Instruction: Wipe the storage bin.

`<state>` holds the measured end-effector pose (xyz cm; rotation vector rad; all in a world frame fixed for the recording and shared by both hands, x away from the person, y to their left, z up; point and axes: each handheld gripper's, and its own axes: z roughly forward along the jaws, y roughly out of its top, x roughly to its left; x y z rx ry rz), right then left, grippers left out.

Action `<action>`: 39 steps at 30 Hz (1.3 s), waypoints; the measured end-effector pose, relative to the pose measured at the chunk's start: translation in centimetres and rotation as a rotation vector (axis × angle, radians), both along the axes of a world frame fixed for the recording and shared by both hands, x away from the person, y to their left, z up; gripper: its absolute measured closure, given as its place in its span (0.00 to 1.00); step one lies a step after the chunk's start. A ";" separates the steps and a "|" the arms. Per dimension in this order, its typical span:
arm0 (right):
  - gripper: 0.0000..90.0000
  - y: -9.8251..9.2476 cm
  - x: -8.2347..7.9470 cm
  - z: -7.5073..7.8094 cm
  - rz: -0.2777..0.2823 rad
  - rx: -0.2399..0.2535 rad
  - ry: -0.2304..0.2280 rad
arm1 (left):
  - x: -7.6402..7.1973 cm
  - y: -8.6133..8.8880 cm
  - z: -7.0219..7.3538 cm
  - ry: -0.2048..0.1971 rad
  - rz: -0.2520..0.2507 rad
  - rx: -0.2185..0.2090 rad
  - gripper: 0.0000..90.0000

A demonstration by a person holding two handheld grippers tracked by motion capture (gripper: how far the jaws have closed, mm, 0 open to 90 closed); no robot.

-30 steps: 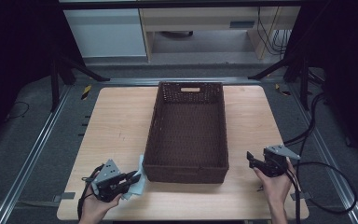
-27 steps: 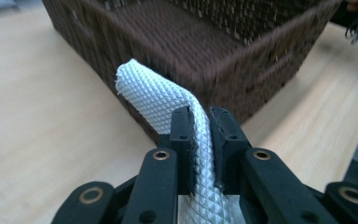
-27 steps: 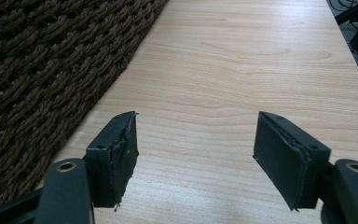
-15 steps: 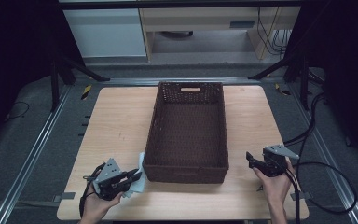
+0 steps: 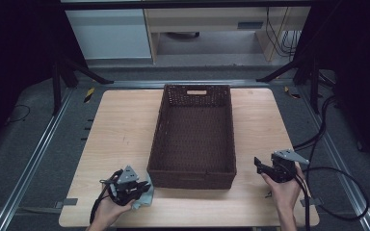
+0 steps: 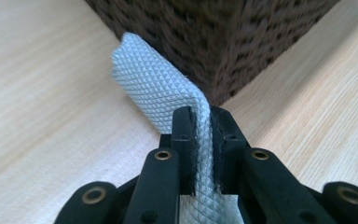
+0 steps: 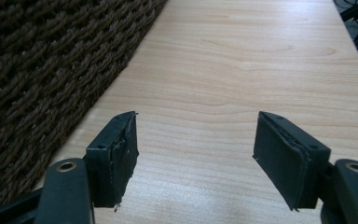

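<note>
Crowding the cloth (image 6: 154,88): basket (image 5: 192,139) corner just beyond; table (image 5: 120,134) beneath.

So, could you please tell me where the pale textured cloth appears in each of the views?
High view: the cloth lies at bottom left, in the left gripper, just off the near-left corner of the woven basket.
Left gripper view: at centre, pinched between the jaws and curling up toward the basket's corner.
Right gripper view: not in it.
Shared landmark: the dark woven basket on the wooden table.
</note>
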<state>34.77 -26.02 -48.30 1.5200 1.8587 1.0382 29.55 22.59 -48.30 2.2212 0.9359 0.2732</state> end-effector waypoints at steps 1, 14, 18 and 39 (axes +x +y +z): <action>0.34 0.0 0.1 0.0 0.001 -0.003 0.002 | 0.0 0.0 0.1 -0.004 -0.001 0.005 0.89; 0.37 0.7 -0.2 1.0 0.029 0.000 -0.053 | 0.5 3.6 3.2 -0.135 0.131 -0.052 0.89; 0.39 0.8 -0.2 1.5 0.041 0.005 -0.076 | 1.8 6.8 2.6 -0.145 0.241 0.019 0.89; 0.47 1.9 -0.4 3.8 0.140 0.052 -0.143 | 3.3 10.5 0.9 -0.100 0.381 0.045 0.54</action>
